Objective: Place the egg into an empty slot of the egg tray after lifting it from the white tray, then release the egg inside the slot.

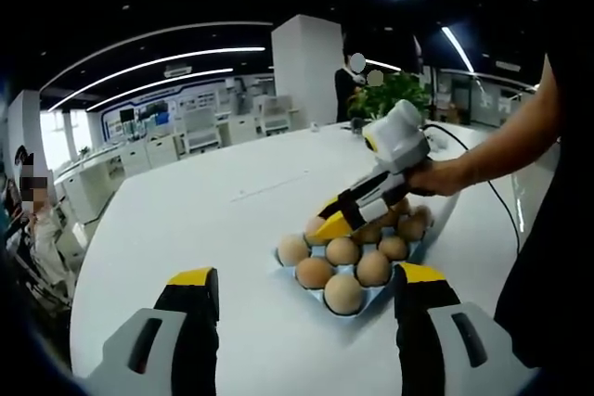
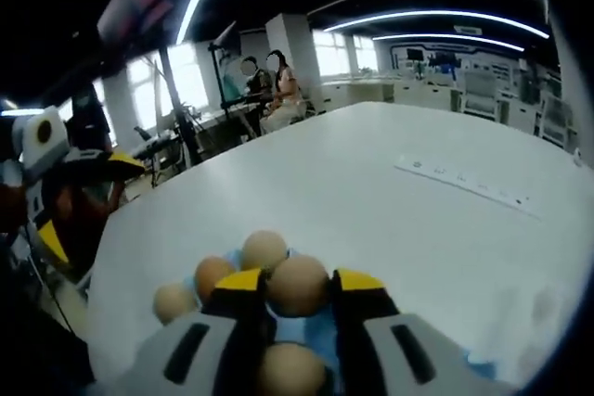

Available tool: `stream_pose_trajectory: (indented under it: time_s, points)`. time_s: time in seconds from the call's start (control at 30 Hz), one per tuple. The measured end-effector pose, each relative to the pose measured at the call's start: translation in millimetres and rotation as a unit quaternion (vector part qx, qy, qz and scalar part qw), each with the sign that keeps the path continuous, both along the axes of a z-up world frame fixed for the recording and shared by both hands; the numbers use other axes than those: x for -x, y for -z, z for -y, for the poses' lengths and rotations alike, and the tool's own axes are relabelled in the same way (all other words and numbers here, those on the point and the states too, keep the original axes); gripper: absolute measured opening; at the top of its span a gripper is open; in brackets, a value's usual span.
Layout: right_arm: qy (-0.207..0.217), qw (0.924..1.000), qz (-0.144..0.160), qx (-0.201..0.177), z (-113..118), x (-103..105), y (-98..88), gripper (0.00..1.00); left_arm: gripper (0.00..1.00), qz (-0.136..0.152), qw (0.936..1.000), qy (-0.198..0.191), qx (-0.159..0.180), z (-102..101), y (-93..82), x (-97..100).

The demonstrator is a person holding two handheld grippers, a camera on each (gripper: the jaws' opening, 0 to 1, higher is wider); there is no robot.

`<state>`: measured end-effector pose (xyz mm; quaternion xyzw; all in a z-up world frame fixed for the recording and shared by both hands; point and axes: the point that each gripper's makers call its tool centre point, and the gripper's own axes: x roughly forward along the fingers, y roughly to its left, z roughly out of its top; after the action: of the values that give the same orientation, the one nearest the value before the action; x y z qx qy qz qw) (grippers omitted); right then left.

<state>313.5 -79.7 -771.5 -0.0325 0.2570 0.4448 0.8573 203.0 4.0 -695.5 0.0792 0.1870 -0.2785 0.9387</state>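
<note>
The right gripper clasps an egg over the egg tray — lower it squarely into a vacant slot before letting go — while the left gripper hangs spread, empty.

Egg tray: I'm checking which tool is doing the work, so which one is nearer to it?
Right. The right tool is down over the egg tray, its jaws either side of an egg. The left tool hangs back over the bare white table, open, short of the tray.
</note>
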Motion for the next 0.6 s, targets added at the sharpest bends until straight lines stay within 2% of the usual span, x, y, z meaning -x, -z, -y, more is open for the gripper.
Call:
stream_pose_trajectory:
  time_s: [0.13, 0.27, 0.43, 0.6]
  points:
    - [0.001, 1.0, -0.002, -0.006, 3, 2, -0.6, 0.31, 0.78, 0.0, 1.0, 0.001, -0.001, 0, -0.1, -0.4]
    - [0.004, 0.9998, 0.01, -0.015, 7, 4, -8.4, 0.31, 0.78, 0.0, 1.0, 0.003, -0.003, 1, 0.6, -0.4]
    - [0.023, 0.9991, 0.021, -0.029, 20, 0, -20.5, 0.31, 0.78, 0.0, 1.0, 0.004, -0.001, 2, -0.1, -1.0]
    - [0.039, 0.9986, 0.021, -0.028, 38, -3, -20.1, 0.31, 0.78, -0.001, 1.0, 0.005, 0.0, 4, 0.2, -1.0]
